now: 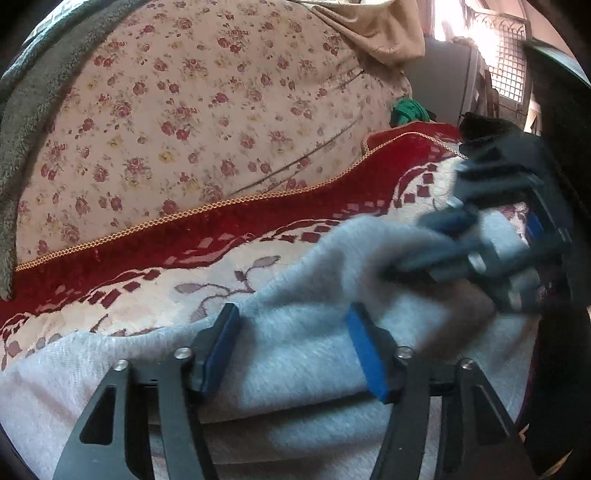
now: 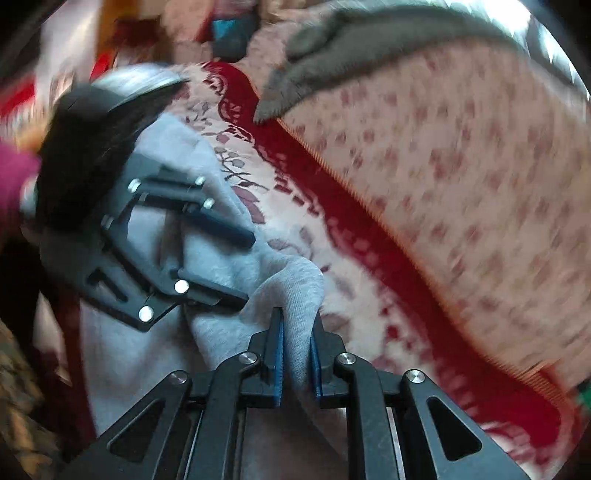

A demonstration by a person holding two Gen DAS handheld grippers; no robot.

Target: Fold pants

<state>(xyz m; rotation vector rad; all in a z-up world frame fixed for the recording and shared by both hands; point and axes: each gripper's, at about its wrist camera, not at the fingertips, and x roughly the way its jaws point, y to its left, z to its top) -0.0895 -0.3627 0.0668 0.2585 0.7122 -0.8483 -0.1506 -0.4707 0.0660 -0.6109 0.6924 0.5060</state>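
Lower centre: right gripper clenched on grey pants; left gripper released, straddling cloth; risk of fold slipping from thin pinch.

Flat, bare stretch of the red-and-cream blanket lies ahead of the left gripper; nothing stands on it. Beyond its gold-edged border, the floral sheet is equally clear. Grey fleece bounds the far left edge, a low soft ridge. Beige cloth bunches at the far end, with a green bundle beside the blanket's corner. Right gripper crowds the left gripper's right side, close over the grey pants, whose raised fold sits between the two. Dark mass at far right closes that side.
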